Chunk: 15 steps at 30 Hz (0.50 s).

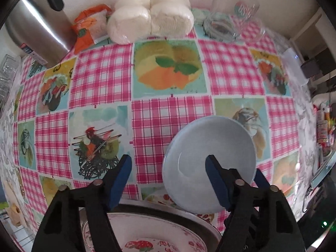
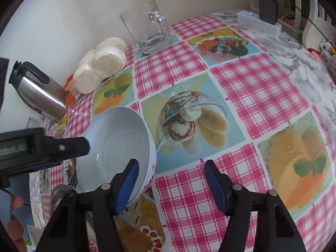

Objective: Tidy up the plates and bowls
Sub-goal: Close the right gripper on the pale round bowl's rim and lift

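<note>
A pale blue bowl (image 1: 210, 163) with a red pattern on its outside is tilted above the table. In the left wrist view my left gripper (image 1: 169, 166) is open; its right finger (image 1: 216, 184) lies inside the bowl. In the right wrist view the same bowl (image 2: 119, 145) is at the left; my right gripper (image 2: 171, 171) is open and its left finger (image 2: 128, 184) is over the bowl's near rim. The other gripper's black finger (image 2: 69, 147) touches the bowl's far rim. A strawberry-patterned plate (image 1: 147, 235) in a metal dish lies below the left gripper.
On the checked tablecloth (image 2: 210, 189) at the back stand a steel thermos (image 1: 37, 31), wrapped white buns (image 1: 151, 21), an orange packet (image 1: 88, 25) and a glass mug (image 2: 149, 29). A white power strip with a charger (image 2: 260, 21) sits at the back right.
</note>
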Each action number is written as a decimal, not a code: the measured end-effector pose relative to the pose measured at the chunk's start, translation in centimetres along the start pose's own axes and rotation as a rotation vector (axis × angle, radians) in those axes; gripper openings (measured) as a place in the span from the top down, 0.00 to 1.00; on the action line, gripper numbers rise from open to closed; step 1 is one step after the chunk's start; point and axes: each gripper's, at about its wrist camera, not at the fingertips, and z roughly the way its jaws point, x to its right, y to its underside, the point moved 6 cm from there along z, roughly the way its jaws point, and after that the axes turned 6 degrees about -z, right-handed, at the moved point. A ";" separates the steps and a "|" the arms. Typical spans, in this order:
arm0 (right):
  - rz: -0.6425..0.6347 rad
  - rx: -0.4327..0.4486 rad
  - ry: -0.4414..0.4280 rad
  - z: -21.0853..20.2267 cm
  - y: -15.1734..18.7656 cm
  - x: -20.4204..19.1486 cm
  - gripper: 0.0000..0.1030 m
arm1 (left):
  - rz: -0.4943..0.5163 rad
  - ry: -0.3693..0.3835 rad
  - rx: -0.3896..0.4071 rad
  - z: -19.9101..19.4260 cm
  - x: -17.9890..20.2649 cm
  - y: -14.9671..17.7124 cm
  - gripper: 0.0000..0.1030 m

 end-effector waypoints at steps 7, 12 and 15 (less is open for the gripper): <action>-0.008 -0.018 -0.040 0.8 0.1 -0.7 0.48 | 0.027 -0.046 -0.055 1.7 0.7 -0.7 0.32; -0.013 -0.021 -0.065 1.2 0.0 -1.3 0.58 | 0.033 -0.050 -0.092 2.5 0.9 -1.0 0.48; -0.014 -0.022 -0.093 1.4 0.0 -1.8 0.68 | 0.038 -0.036 -0.102 2.8 1.4 -1.0 0.58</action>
